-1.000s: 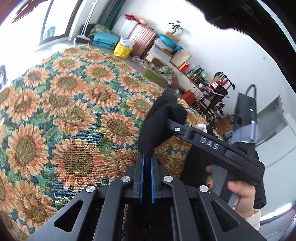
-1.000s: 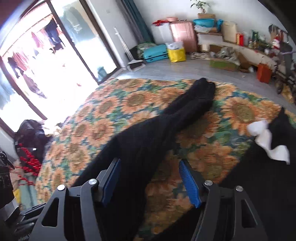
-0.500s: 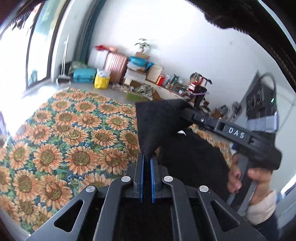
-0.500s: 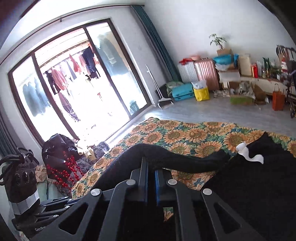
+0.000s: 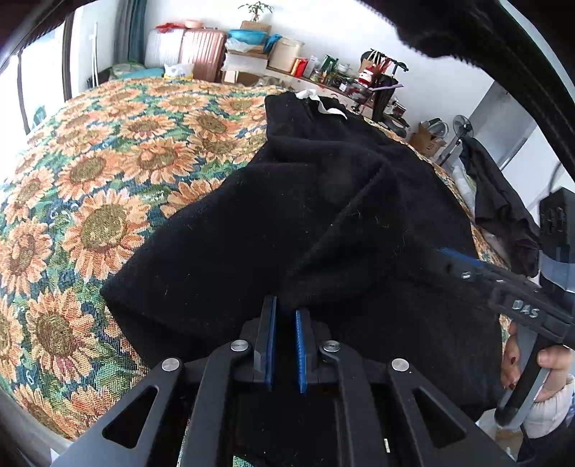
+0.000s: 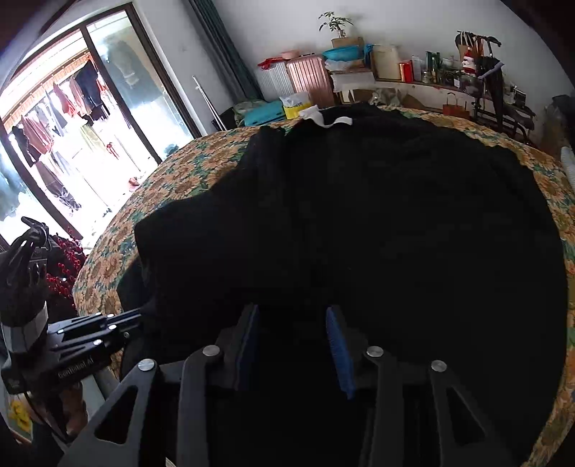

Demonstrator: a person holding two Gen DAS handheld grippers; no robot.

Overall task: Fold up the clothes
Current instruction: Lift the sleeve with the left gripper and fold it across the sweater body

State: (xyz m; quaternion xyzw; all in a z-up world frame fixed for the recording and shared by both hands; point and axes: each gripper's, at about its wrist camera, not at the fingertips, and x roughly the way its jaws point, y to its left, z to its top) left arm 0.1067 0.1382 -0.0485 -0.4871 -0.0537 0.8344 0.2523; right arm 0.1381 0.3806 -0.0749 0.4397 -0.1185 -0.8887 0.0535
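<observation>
Since a second ago the sleeve has been carried onto the black garment [image 5: 323,222], whose left edge leaves bare sunflower bedspread [image 5: 90,201]. The left gripper [image 5: 284,316] jaws, easing apart, still pinch a fold. In the right view the right gripper [image 6: 294,323] jaws are opening, released above the garment; bedspread rims its far edge.

At my twelve o'clock a pink suitcase [image 6: 311,77] stands against the white wall, a potted plant [image 6: 336,25] at about one o'clock above it. A yellow bag [image 6: 296,106] and a teal case [image 6: 264,113] lie on the floor below. Toward ten o'clock, laundry [image 6: 64,104] hangs outside the glass door [image 6: 118,93].
</observation>
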